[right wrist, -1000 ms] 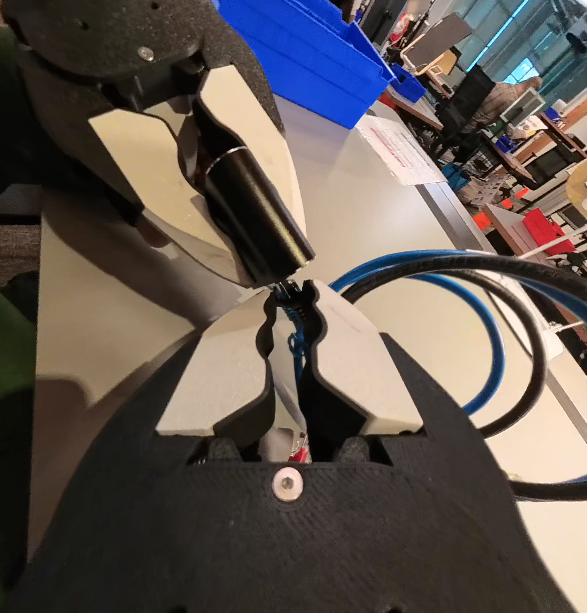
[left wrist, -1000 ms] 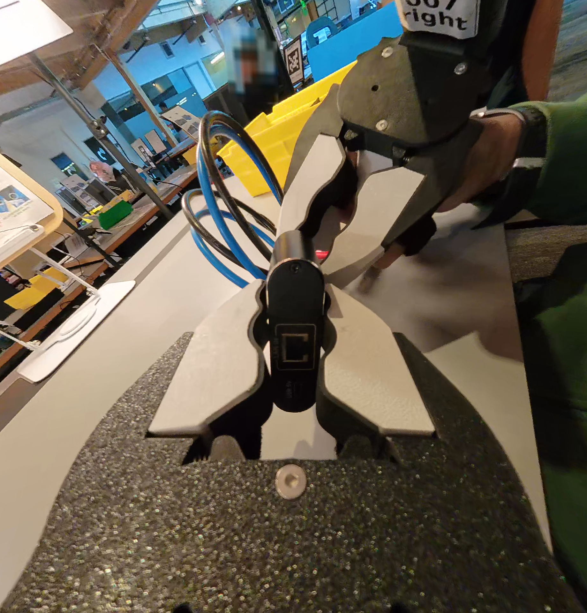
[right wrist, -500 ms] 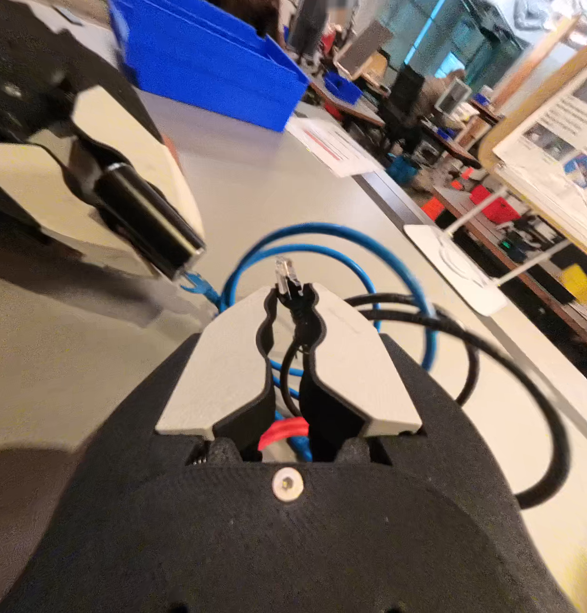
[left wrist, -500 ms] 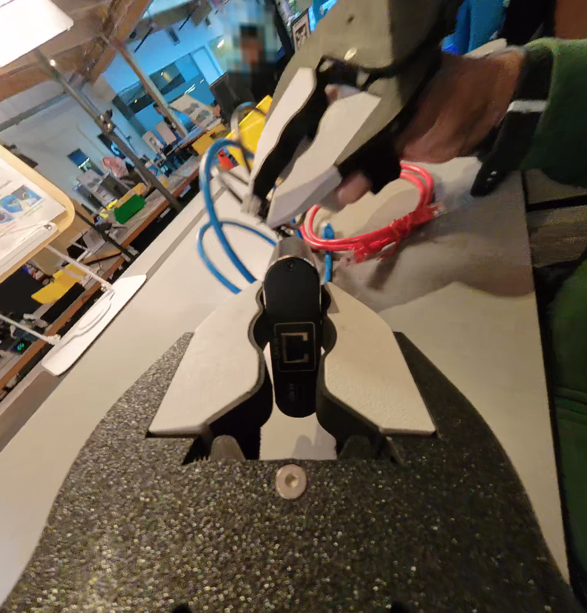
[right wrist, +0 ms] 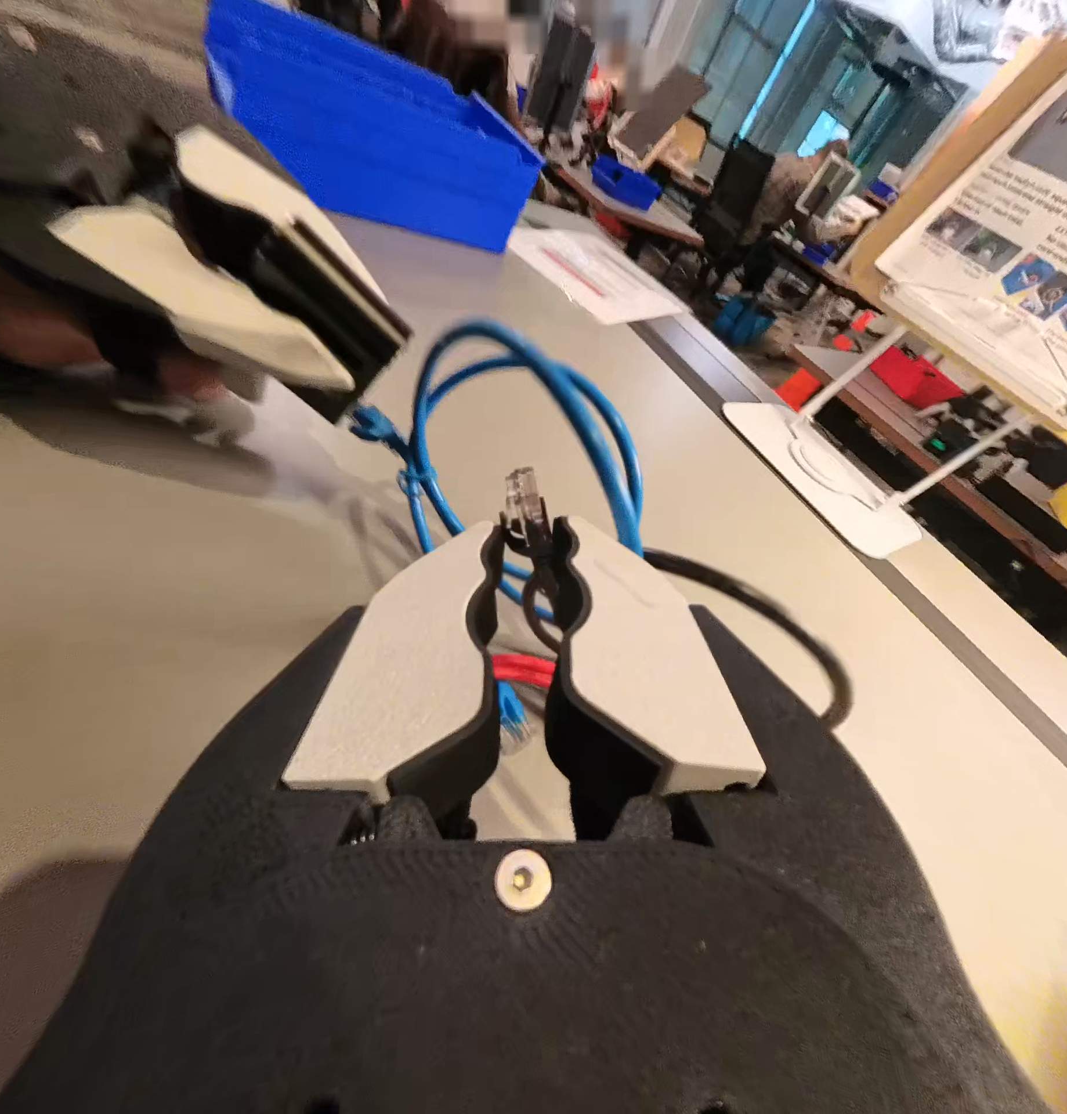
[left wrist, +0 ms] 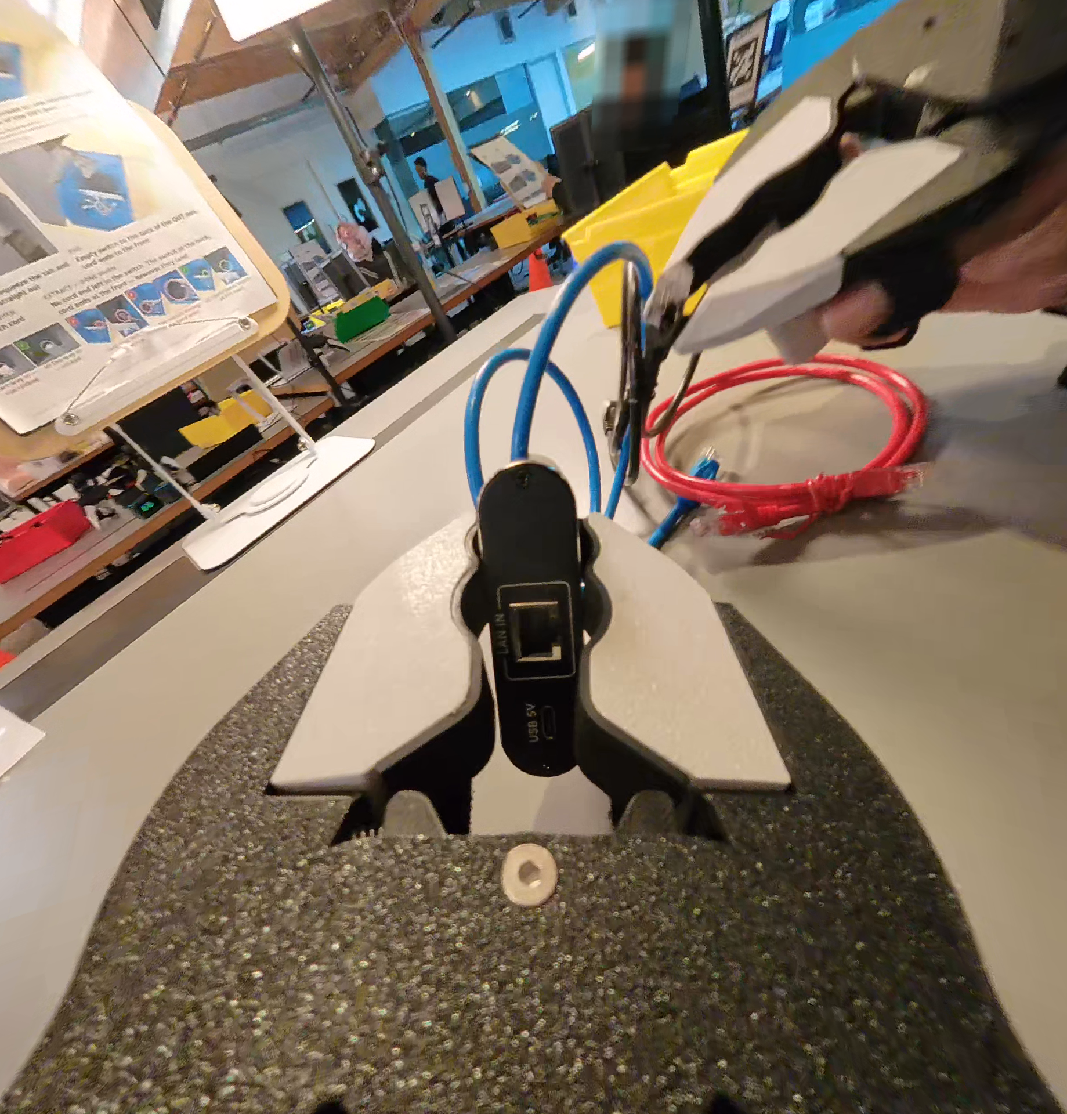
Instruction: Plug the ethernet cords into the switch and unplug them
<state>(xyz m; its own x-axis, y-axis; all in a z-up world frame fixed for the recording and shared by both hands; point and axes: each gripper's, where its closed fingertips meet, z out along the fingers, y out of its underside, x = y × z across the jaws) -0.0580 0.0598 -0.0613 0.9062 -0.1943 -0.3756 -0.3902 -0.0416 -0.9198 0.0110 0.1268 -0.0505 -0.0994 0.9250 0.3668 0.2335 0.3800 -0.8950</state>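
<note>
My left gripper (left wrist: 528, 530) is shut on a black oblong switch (left wrist: 531, 603), held upright with one empty port facing the camera. A blue cord (left wrist: 531, 386) loops up from behind the switch's far end. My right gripper (right wrist: 525, 527) is shut on the clear plug (right wrist: 523, 494) of a black cord (right wrist: 778, 609), lifted clear of the switch. The right gripper shows in the left wrist view (left wrist: 675, 301), above a coiled red cord (left wrist: 784, 458). The left gripper with the switch shows blurred in the right wrist view (right wrist: 362, 361). The blue cord (right wrist: 555, 386) lies between them.
Grey table (left wrist: 880, 663). Yellow bins (left wrist: 639, 223) stand at the far side, a blue bin (right wrist: 368, 132) at the other. An instruction board on a white stand (left wrist: 277, 488) is near the edge. A paper sheet (right wrist: 591, 277) lies by the blue bin. My right fingertips sit around 10 cm from my left ones.
The right gripper pulled the black cord's plug out of the switch and drew back and up. The two grippers moved apart. The red cord came into view.
</note>
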